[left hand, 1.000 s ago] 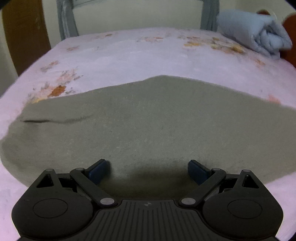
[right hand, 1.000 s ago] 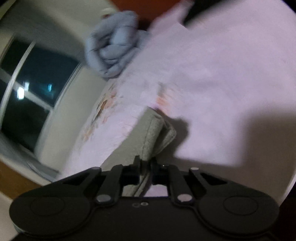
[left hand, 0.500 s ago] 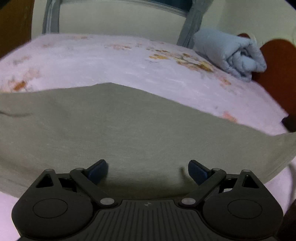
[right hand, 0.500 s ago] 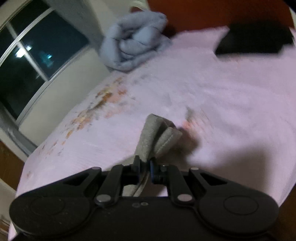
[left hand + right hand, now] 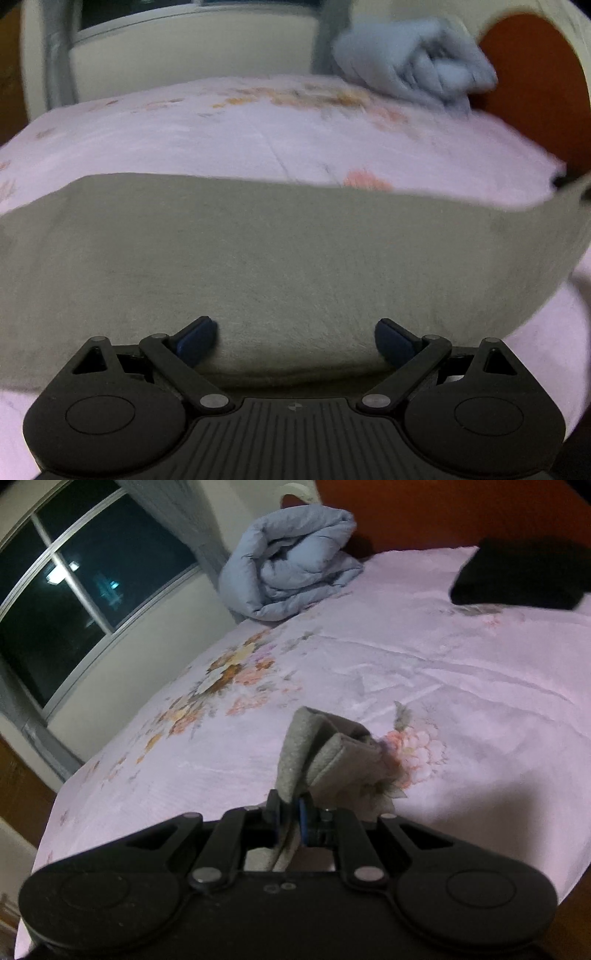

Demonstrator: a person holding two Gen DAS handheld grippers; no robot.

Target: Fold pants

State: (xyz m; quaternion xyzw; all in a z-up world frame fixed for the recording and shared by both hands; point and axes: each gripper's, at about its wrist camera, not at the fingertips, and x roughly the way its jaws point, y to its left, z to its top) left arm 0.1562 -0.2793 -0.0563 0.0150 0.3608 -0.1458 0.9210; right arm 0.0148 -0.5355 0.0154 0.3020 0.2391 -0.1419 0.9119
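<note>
Pants (image 5: 280, 266) edge has lifted; rolled blanket (image 5: 291, 565), black cloth (image 5: 517, 574) lie beyond.

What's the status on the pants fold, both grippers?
Left gripper open, fingers over the grey pants. Right gripper shut on a bunched pants end, lifted off the pink bedsheet. Nothing in the way.

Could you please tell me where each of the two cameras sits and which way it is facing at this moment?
Left wrist: sits on the left gripper, low over the grey pants, facing across the bed towards the window wall; its open fingers show.
Right wrist: sits on the right gripper, tilted, facing the headboard corner; its fingers show shut on a bunched end of the pants.
Shared: pants, bed, rolled blue duvet.
</note>
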